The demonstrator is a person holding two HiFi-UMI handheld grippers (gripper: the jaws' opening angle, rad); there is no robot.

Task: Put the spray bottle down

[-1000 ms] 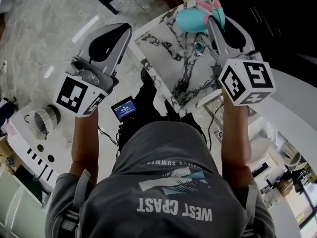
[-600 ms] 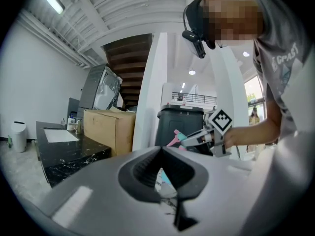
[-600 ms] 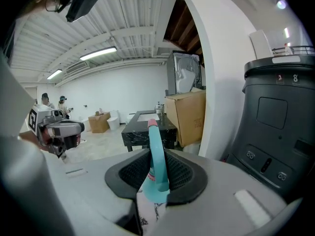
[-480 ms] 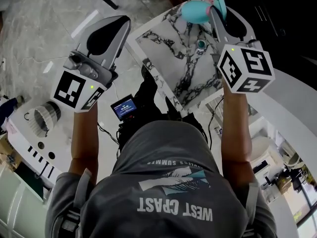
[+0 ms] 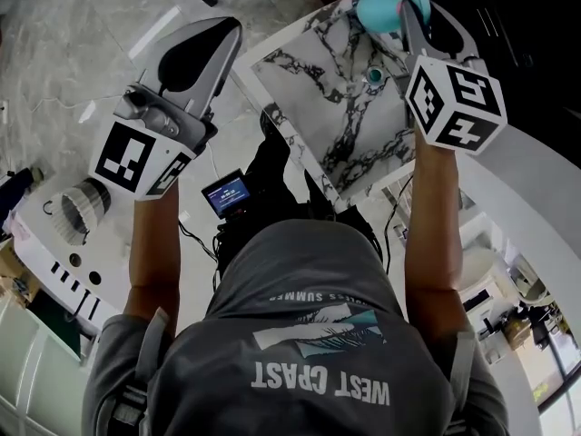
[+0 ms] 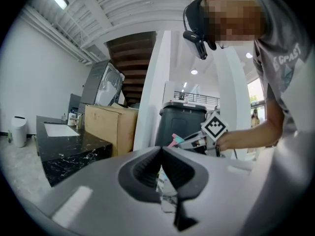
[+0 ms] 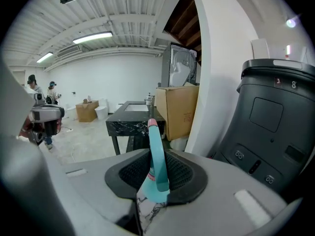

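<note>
The spray bottle (image 5: 379,9) is teal with a pink trigger, and my right gripper (image 5: 406,2) is shut on it. It hangs over the far corner of the white marble table (image 5: 313,107). In the right gripper view the bottle's (image 7: 157,168) teal neck stands upright between the dark pads (image 7: 184,173), with marble just below. My left gripper (image 5: 219,31) is shut and holds nothing, off the table's left side over the floor. The left gripper view looks across at the bottle (image 6: 177,140) and the right gripper's marker cube (image 6: 214,127).
A small teal object (image 5: 373,75) lies on the marble near the right gripper. A camera rig with a lit screen (image 5: 227,196) stands in front of the person. A white counter (image 5: 54,262) is at lower left. A black bin (image 7: 275,117), a cardboard box (image 7: 179,109) and a dark marble table (image 7: 129,117) stand beyond.
My right gripper has carried the spray bottle farther out over the marble table and lower. The left gripper has sunk a little and stays shut.
</note>
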